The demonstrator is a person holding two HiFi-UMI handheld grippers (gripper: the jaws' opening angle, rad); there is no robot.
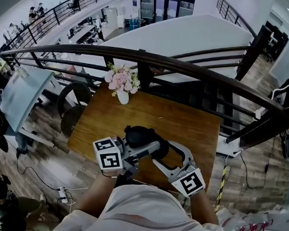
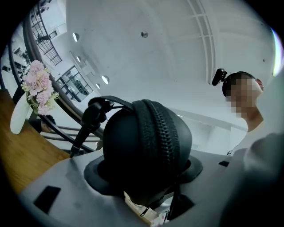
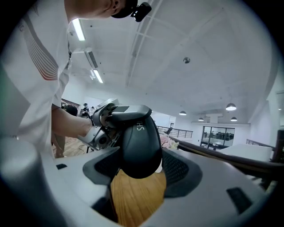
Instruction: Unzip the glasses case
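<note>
A black zip-up glasses case hangs above the wooden table, held between both grippers. My left gripper comes in from the left. In the left gripper view its pads cup the case on both sides, and the zipper runs closed over the top. A small metal pull dangles below. My right gripper comes from the right and is shut on the other end of the case. The left gripper shows behind the case there.
A white vase of pink flowers stands at the table's far left corner. A dark curved railing runs behind the table and a black chair sits off its left edge. My white shirt fills the near edge.
</note>
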